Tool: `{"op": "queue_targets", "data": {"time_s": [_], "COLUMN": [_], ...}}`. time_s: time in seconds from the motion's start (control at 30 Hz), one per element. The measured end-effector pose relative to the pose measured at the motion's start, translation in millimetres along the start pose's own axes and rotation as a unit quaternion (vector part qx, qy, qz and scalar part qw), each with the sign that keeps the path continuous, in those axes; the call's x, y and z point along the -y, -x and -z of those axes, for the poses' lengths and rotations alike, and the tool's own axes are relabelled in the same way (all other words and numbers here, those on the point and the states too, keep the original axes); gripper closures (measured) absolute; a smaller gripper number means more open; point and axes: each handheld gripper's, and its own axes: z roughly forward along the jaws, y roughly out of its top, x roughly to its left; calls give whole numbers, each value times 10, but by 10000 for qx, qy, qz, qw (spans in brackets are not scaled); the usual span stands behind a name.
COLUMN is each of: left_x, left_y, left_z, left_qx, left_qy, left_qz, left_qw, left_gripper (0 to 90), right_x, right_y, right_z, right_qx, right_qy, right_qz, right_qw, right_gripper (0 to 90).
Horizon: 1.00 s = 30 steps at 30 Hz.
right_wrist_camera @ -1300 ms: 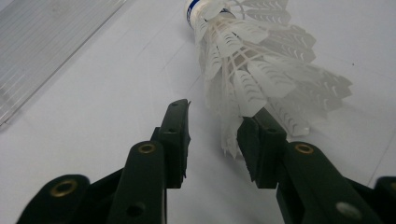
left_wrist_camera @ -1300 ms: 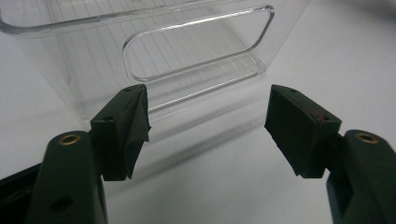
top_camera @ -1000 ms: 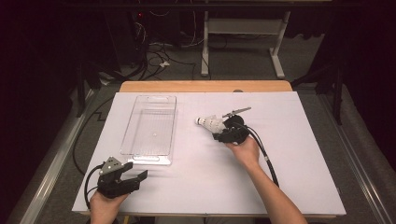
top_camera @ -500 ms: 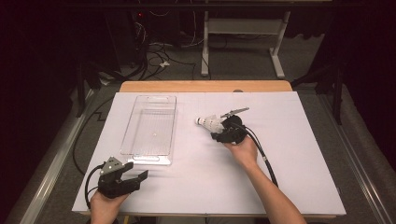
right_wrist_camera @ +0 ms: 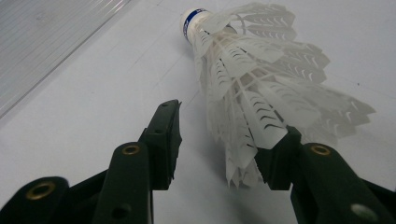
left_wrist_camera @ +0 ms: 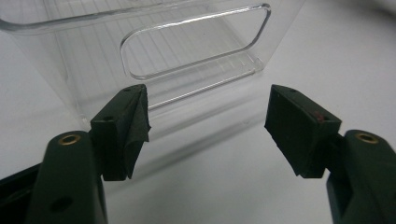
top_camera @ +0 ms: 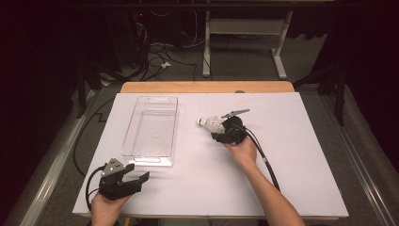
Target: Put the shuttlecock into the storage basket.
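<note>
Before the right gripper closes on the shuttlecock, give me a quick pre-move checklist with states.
1. Shuttlecock between the right gripper jaws: ok, skirt end sits in the gap.
2. Jaws wide enough: ok, they have just been opening; gap on one side.
3. Firm hold on shuttlecock: not ok, one pad apart from the feathers.
4. Clear bin empty and upright: ok.
5. Left gripper out of the way: ok, open, near the bin's end wall.
6. Shuttlecock resting on the table: cannot tell.
</note>
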Motion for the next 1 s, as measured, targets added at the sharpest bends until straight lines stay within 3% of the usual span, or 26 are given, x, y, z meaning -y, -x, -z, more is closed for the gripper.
{"op": "queue_targets", "data": {"time_s": [0.23, 0.63, 1.0], "left_x": [-1, 2, 2], "left_y": [2, -1, -2], "left_z": [1, 3, 3], "left_qx": [4, 6, 12], "left_qy": [8, 21, 20], "left_qz": [5, 9, 6], "left_qw": [10000, 10000, 10000], "left_gripper": [312, 312, 312], "right_x": [-19, -33, -53], "right_y": [-4, -13, -32], "right_z": [-38, -126, -169], "right_qx": [63, 132, 185], "right_qy": [123, 88, -19], "right_qz": [-24, -157, -118], "right_qw": [9999, 9998, 9998], "right_gripper": [555, 598, 740]}}
